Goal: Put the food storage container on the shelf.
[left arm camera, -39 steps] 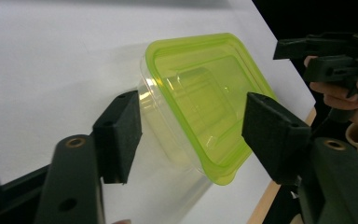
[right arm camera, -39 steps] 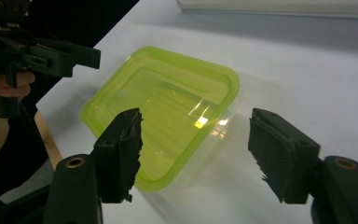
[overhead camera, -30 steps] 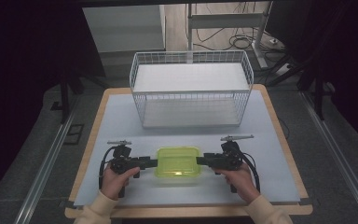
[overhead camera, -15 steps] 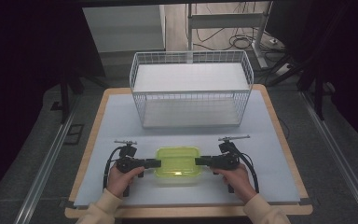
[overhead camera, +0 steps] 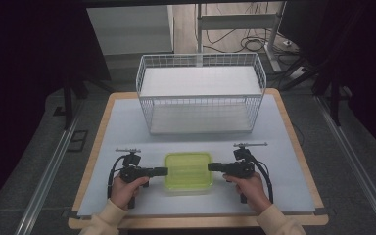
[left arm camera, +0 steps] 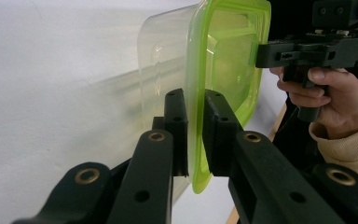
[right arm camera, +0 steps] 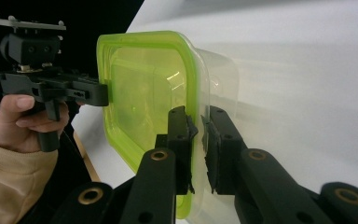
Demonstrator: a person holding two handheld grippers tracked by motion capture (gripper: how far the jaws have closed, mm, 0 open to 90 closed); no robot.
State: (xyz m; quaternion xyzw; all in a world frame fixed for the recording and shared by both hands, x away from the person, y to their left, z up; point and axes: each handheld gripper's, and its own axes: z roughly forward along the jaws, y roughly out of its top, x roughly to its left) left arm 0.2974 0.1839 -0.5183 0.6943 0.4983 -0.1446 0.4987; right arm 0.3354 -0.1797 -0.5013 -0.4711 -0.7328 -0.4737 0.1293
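A clear plastic container with a lime-green lid [overhead camera: 188, 170] lies on the white table near the front edge. My left gripper [overhead camera: 162, 171] meets it from the left. In the left gripper view, its jaws [left arm camera: 195, 112] have just closed on the lid's rim [left arm camera: 196, 70], one pad on each face. My right gripper [overhead camera: 212, 167] comes from the right. Its jaws [right arm camera: 198, 126] have likewise just closed and pinch the opposite rim of the container [right arm camera: 144, 93]. Each gripper view also shows the other gripper on the far rim: right gripper [left arm camera: 261, 53], left gripper [right arm camera: 103, 95].
A white wire basket [overhead camera: 200, 98] stands open-topped at the back middle of the table, behind the container. The table's wooden front edge [overhead camera: 191, 223] runs just under my forearms. Dark floor and metal rails flank the table on both sides.
Both grippers stay at the container's two sides with hardly any shift. The container lies where it was.
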